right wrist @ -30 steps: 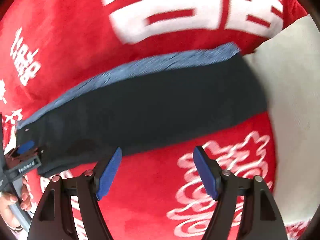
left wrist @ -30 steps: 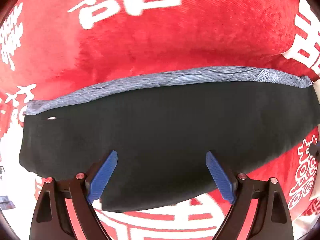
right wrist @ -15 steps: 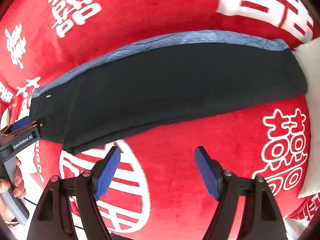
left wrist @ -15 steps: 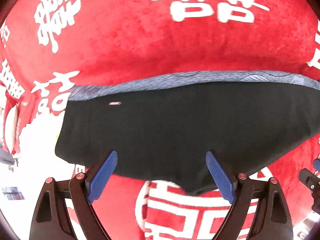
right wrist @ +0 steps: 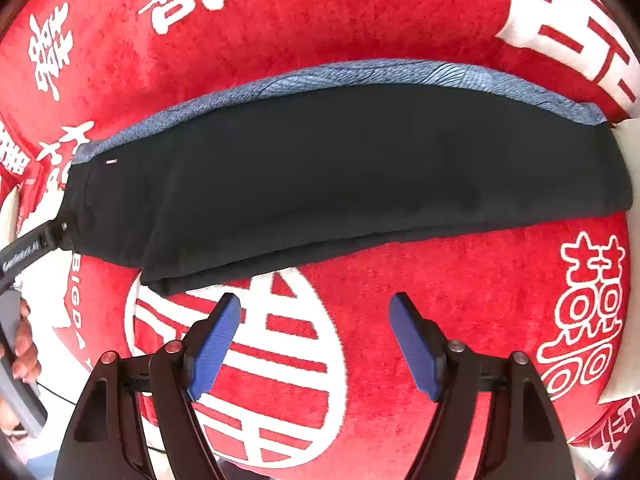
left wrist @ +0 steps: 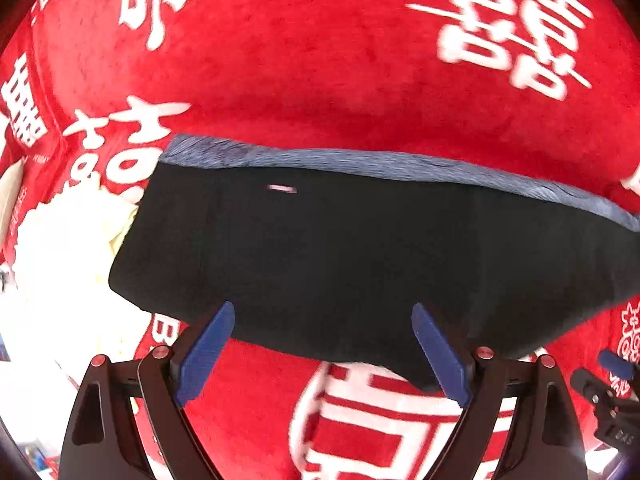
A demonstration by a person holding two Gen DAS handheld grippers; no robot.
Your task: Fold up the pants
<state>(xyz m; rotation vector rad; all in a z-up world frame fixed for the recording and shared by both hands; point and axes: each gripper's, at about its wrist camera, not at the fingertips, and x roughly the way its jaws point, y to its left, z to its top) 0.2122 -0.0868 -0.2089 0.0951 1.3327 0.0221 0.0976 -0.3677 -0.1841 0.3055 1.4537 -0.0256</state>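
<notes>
The black pants (left wrist: 360,248) lie folded lengthwise across a red blanket, a blue-grey strip (left wrist: 400,162) showing along their far edge. A small label marks their left end. My left gripper (left wrist: 322,316) hangs open over the near edge of that left end, nothing between its blue pads. In the right wrist view the pants (right wrist: 340,168) stretch from left to right. My right gripper (right wrist: 316,304) stands open above the bare blanket, just short of the pants' near edge. The left tool's black body (right wrist: 28,246) shows at the pants' left end, with a hand (right wrist: 22,344) on it.
The red blanket (right wrist: 460,280) bears large white characters and covers the whole surface. Crumpled cream-white cloth (left wrist: 60,260) lies past the pants' left end. A cream cushion (right wrist: 632,152) borders their right end. Part of the other tool (left wrist: 608,400) shows at the lower right of the left wrist view.
Both grippers have slid leftward along the pants. The left one now sits near the labelled left end; the right one has backed off the pants onto the blanket. Both stay open.
</notes>
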